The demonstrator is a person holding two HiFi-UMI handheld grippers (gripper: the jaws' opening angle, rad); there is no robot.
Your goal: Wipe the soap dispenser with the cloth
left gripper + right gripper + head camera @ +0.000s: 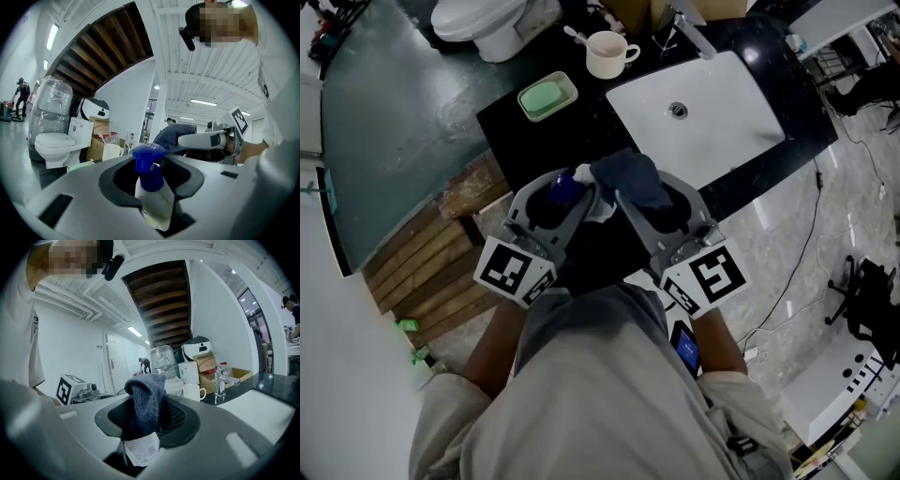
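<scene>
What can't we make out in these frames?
1. Base of the soap dispenser: left gripper view, the jaws cover it.
2. Whether the cloth touches the soap dispenser: head view, they overlap; the gripper views don't settle it.
3. Print on the cloth's tag: right gripper view, too small.

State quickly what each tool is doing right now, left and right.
Left tool: closed on the soap dispenser.
Right tool: closed on the cloth.

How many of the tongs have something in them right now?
2. The left tongs clamp the blue-pumped soap dispenser; the right tongs clamp the dark blue cloth. Both sit side by side near the black counter's front edge; neither is hidden.
</scene>
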